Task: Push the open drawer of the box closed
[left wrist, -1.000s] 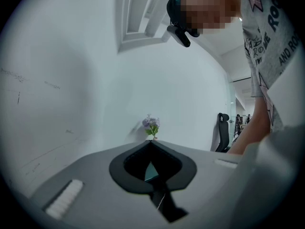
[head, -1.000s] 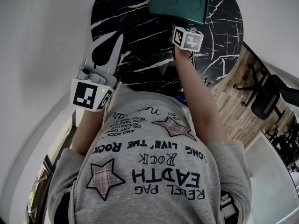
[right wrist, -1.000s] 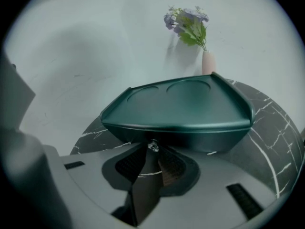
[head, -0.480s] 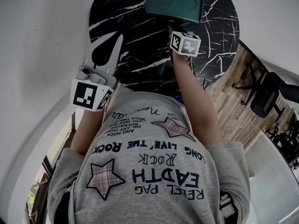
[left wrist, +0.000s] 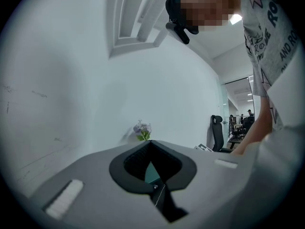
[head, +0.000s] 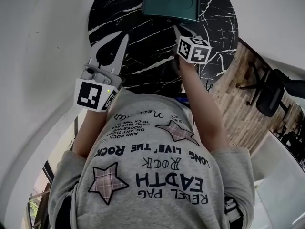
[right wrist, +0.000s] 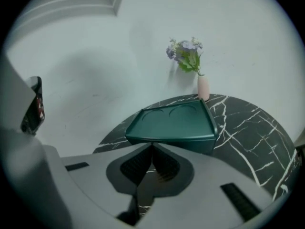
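We are observing a round black marble table (head: 143, 56) in the upper part of the head view, with a dark green box (head: 170, 4) sitting at its far edge, at the top centre of the frame. In the right gripper view the box (right wrist: 174, 123) is lying at the centre, its top bearing two round recesses. Its front is facing the camera and appears flush, as far as we can judge.

The right gripper (head: 176, 28) is pointing at the box front from just below it in the head view, with a narrow strip of table showing between the two. Its jaws have just been closing and are now meeting at the tips (right wrist: 152, 146), with nothing between them.

The left gripper (head: 123, 36) is hanging over the left part of the table, well apart from the box. Its jaws are also pressing together at the tips (left wrist: 150, 142) and are empty.

A pale vase (right wrist: 203, 87) of purple flowers is standing behind the box. An office chair (head: 269, 97) is showing at the right edge of the head view.
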Demonstrator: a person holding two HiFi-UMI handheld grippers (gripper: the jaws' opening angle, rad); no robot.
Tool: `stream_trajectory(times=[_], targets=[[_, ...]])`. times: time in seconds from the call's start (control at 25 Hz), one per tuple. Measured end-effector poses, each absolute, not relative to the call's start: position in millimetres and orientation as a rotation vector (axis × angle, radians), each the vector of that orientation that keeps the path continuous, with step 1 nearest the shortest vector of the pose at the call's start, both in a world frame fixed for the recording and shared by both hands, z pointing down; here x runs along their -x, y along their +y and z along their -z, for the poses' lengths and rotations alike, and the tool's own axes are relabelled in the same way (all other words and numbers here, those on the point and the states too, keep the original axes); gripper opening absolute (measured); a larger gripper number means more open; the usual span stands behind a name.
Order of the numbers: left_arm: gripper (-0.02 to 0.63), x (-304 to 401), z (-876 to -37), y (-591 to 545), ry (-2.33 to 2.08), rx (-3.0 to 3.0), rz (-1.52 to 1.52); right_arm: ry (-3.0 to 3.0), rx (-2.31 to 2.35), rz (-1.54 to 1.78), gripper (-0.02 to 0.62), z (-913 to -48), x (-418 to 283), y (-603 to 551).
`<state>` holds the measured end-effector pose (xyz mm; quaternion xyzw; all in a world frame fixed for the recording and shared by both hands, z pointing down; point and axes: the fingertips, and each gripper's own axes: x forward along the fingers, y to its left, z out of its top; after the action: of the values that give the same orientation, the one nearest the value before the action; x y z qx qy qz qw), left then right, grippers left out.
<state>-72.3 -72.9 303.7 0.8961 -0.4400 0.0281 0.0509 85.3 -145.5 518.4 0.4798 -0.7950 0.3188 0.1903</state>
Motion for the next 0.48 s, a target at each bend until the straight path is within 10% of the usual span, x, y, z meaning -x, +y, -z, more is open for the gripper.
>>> stream_trajectory(times=[0.48], targets=[[0.005,55,-286,-71,-1.303,-2.789,-0.017,-2.494,-1.399,-0.760,0.015,-393,-111,-125]])
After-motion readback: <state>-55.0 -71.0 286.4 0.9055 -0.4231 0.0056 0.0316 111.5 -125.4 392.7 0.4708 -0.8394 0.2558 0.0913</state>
